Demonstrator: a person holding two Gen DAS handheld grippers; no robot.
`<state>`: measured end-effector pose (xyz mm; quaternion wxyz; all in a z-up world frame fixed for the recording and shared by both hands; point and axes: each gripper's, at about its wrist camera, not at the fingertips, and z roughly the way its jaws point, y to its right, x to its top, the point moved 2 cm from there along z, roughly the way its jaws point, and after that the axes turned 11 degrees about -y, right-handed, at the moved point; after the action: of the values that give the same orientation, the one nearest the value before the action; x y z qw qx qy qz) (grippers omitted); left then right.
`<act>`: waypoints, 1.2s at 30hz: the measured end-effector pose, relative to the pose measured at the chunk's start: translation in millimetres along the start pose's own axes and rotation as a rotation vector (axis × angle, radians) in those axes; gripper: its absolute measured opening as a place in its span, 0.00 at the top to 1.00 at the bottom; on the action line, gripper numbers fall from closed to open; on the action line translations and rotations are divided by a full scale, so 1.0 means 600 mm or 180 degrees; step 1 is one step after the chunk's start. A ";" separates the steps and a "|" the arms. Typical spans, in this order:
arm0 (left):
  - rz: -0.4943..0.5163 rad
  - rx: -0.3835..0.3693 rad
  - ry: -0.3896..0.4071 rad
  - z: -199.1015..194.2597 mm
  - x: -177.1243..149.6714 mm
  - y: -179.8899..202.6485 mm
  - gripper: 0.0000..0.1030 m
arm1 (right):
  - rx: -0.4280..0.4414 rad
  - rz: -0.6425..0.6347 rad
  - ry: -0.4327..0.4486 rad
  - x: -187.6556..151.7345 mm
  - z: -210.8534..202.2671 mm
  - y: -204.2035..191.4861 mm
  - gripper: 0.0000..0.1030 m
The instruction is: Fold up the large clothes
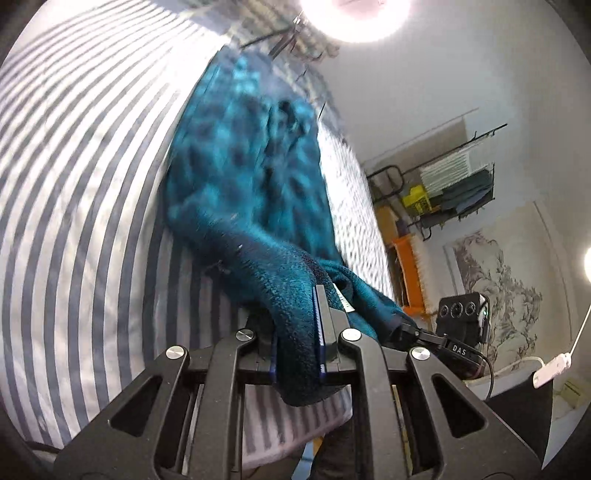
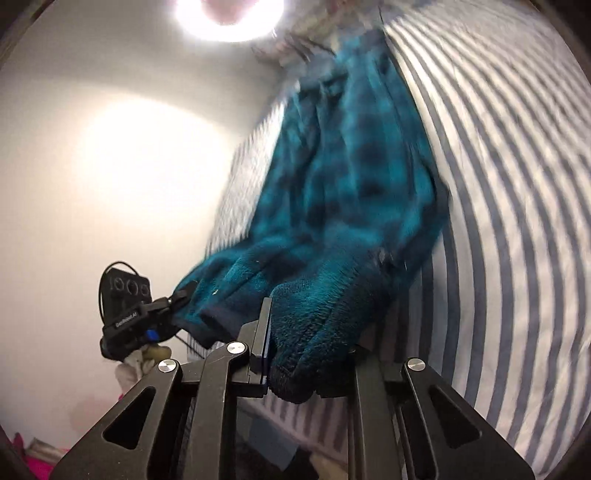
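Note:
A teal and dark-checked fleece garment [image 1: 243,177] lies stretched along a bed with a grey-and-white striped sheet [image 1: 81,192]. My left gripper [image 1: 297,332] is shut on a thick hem corner of the fleece, which bunches between its jaws and hangs below them. In the right wrist view the same garment [image 2: 351,177] runs away from me, and my right gripper [image 2: 306,350] is shut on another bunched hem corner. Each view shows the other gripper [image 1: 410,332] [image 2: 177,299] pinching the same near edge of the cloth. The far part of the garment is blurred.
The striped sheet [image 2: 498,221] ends at the bed's near edge below both grippers. Beyond the bed's side stand a metal rack with folded items [image 1: 458,181] and an orange frame [image 1: 406,266]. A bright ceiling lamp [image 2: 229,14] and a white wall [image 2: 110,147] fill the other side.

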<state>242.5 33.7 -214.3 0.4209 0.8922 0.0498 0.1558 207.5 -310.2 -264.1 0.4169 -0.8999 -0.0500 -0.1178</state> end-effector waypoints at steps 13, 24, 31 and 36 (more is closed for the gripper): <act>-0.0260 0.0199 0.0182 0.062 0.152 -0.037 0.88 | -0.0457 -0.0028 0.0175 0.194 0.041 -0.014 0.83; -0.0382 0.0518 -0.0009 0.158 0.207 -0.092 0.86 | -0.0799 0.0172 -0.0075 0.254 0.130 0.056 0.83; -0.0609 0.0305 -0.0176 0.152 0.225 -0.103 0.82 | -0.0501 0.0382 -0.0070 0.258 0.118 0.075 0.79; -0.0823 0.0007 -0.0251 0.134 0.241 -0.105 0.76 | -0.0187 0.0463 -0.0089 0.257 0.081 0.078 0.71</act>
<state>407.5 46.5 -276.3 0.4381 0.8843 0.1479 0.0650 373.8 -304.5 -289.9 0.3970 -0.9146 0.0132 -0.0760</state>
